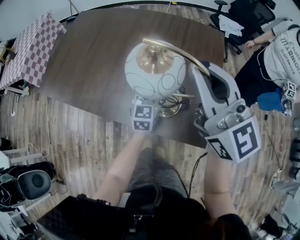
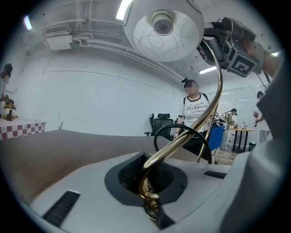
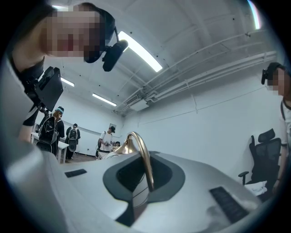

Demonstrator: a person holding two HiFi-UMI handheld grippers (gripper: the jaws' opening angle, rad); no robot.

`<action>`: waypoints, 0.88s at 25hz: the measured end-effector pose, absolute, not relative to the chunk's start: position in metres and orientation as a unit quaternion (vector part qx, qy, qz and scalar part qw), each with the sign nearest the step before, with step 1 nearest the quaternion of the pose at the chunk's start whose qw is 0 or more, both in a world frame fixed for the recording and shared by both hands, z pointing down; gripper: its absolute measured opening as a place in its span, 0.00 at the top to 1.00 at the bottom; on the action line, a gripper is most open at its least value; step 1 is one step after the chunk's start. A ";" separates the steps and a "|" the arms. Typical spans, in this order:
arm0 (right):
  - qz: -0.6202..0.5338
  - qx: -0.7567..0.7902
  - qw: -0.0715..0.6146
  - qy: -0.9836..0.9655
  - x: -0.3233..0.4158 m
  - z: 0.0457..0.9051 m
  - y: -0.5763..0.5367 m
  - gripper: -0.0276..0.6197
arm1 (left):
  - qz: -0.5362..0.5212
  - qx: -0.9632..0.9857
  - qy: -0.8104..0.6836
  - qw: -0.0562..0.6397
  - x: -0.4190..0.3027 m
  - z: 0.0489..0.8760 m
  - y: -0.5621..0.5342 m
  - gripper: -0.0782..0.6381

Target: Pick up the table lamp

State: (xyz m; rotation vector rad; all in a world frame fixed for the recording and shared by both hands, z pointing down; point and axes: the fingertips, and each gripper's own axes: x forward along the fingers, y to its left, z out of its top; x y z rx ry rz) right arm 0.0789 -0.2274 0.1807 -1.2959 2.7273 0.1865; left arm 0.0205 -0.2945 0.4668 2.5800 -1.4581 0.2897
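Note:
The table lamp has a white globe shade (image 1: 154, 70), a curved brass arm (image 1: 180, 52) and a brass base (image 1: 169, 108). It sits over the near edge of the dark wooden table (image 1: 93, 56). My left gripper (image 2: 150, 200) is shut on the brass tubing low on the lamp, and its marker cube (image 1: 144, 117) shows just below the globe. My right gripper (image 1: 200, 68) is shut on the curved arm higher up; the brass arm (image 3: 145, 164) runs between its jaws. From the left gripper view the globe (image 2: 163, 27) hangs overhead. Whether the base touches the table is hidden.
A black cord (image 2: 182, 136) loops beside the lamp's stem. A table with a checked cloth (image 1: 33, 47) stands at the far left. An office chair (image 1: 243, 14) and a seated person (image 1: 281, 51) are at the far right. Bags (image 1: 33, 183) lie on the floor at left.

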 end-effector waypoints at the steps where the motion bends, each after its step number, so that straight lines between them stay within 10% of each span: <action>1: 0.059 -0.426 0.057 0.901 0.078 0.180 -0.228 0.96 | 0.098 0.863 -0.488 0.084 0.020 0.466 -0.293 0.89; 22: 0.062 -0.408 0.066 0.908 0.060 0.140 -0.223 0.95 | 0.097 0.860 -0.496 0.075 0.000 0.424 -0.297 0.89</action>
